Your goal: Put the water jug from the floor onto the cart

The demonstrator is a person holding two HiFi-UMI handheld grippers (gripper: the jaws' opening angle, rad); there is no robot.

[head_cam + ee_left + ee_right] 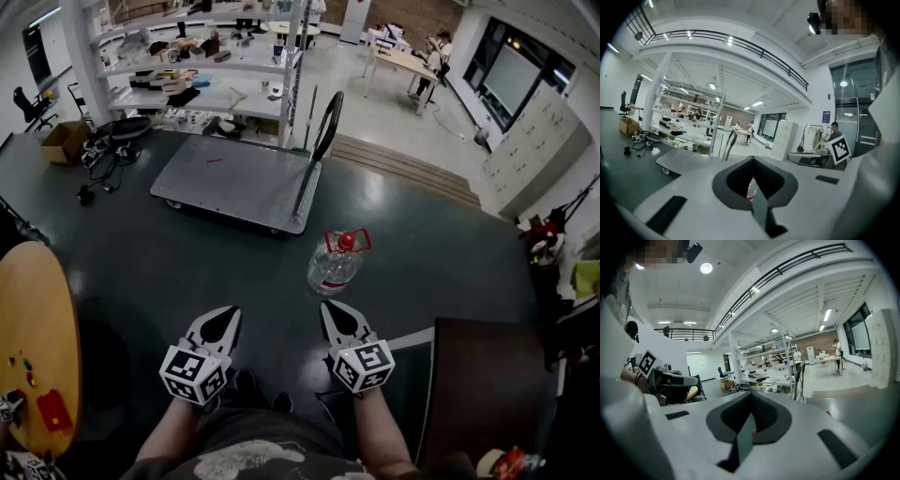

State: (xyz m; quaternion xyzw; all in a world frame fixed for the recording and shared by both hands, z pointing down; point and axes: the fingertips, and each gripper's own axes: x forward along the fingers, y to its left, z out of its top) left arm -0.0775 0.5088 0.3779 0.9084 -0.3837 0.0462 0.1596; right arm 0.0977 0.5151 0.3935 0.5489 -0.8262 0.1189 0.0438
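Nearest, in the head view, the left gripper [228, 312] and the right gripper [330, 307] are held side by side and well apart from each other over the dark floor [169, 262]. Each has its jaws brought together to a point, with nothing between them and touching nothing; each gripper's own view shows the same, the dark pads meeting in a line.

Just beyond the right gripper's tip the water jug [334, 262] sits on the floor; it is clear, with a red cap and a red band, apparently upright, and apart from both grippers. In the left gripper view only a sliver of the water jug [750, 186] shows through the notch behind the closed jaws, the rest hidden.

Farther on is the cart [234, 178], a flat grey platform whose black handle [323, 131] rises at the end nearest the jug; the jug stands near that end, not on the deck.

At the left a round wooden table [37, 319] is cut off by the frame edge; behind the cart stands white shelving [187, 66], its contents too small to name.
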